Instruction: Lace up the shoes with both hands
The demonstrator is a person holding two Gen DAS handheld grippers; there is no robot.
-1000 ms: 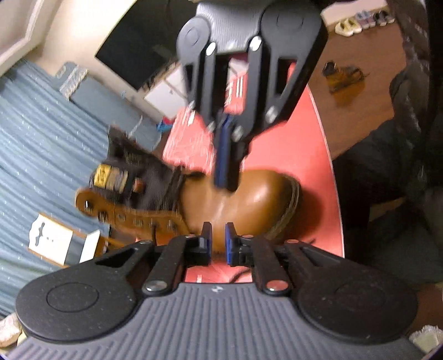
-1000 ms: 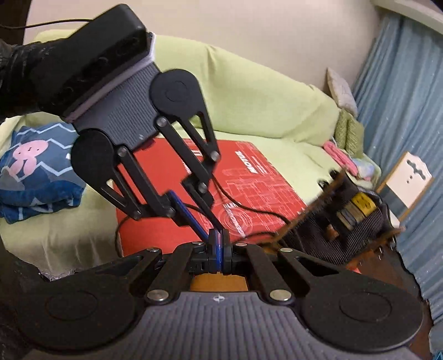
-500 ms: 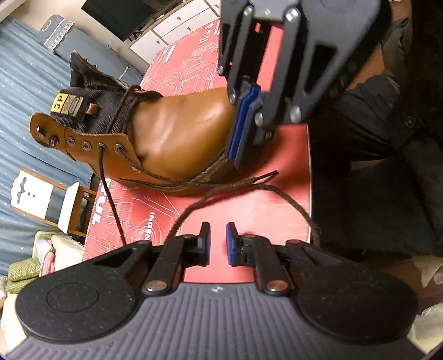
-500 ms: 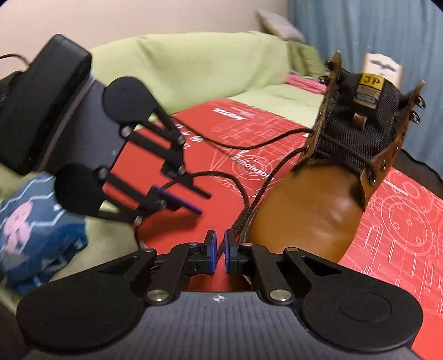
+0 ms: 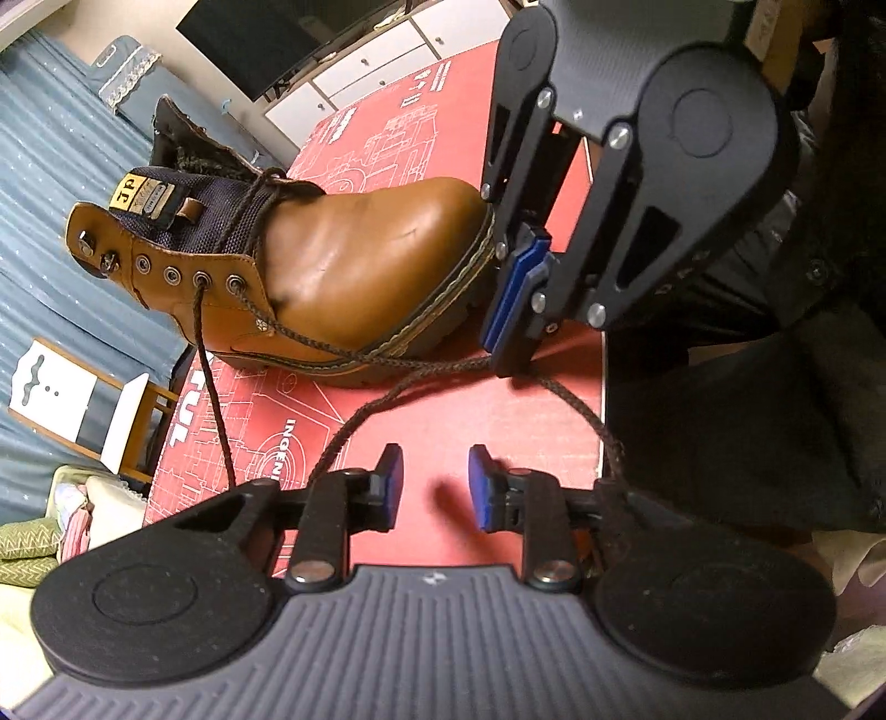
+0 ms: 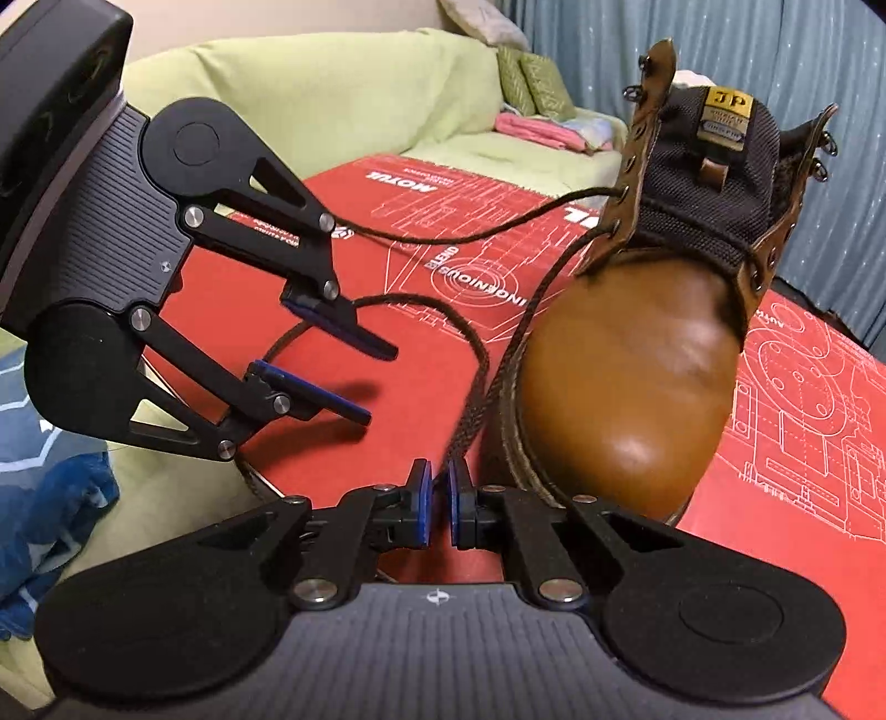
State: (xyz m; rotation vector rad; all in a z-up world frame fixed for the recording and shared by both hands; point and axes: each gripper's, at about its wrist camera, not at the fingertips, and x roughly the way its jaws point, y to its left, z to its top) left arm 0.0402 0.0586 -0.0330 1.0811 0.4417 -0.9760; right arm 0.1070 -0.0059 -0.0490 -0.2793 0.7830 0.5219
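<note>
A brown leather boot [image 5: 354, 266] with a black tongue stands on a red printed mat [image 5: 470, 421]. Its dark brown lace [image 5: 343, 432] runs from the lower eyelets and loops loosely over the mat. My left gripper [image 5: 434, 484] is open over the mat in front of the boot, with nothing between its fingers; the lace lies just beside it. In the right wrist view the boot's toe [image 6: 626, 387] is close, and my right gripper [image 6: 440, 498] is shut on the lace [image 6: 482, 354] beside the toe. The left gripper [image 6: 371, 379] hangs open to its left.
A person's dark clothing [image 5: 747, 415] fills the right side past the mat's edge. A green sofa [image 6: 332, 83] with folded cloths sits behind the mat. Blue curtains [image 5: 44, 166], a white chair [image 5: 55, 399] and a dark screen [image 5: 266, 33] stand farther off.
My left gripper's fingers have spread wider apart. The right gripper has come down beside the boot's toe with the lace in it, and the boot now looks closer.
</note>
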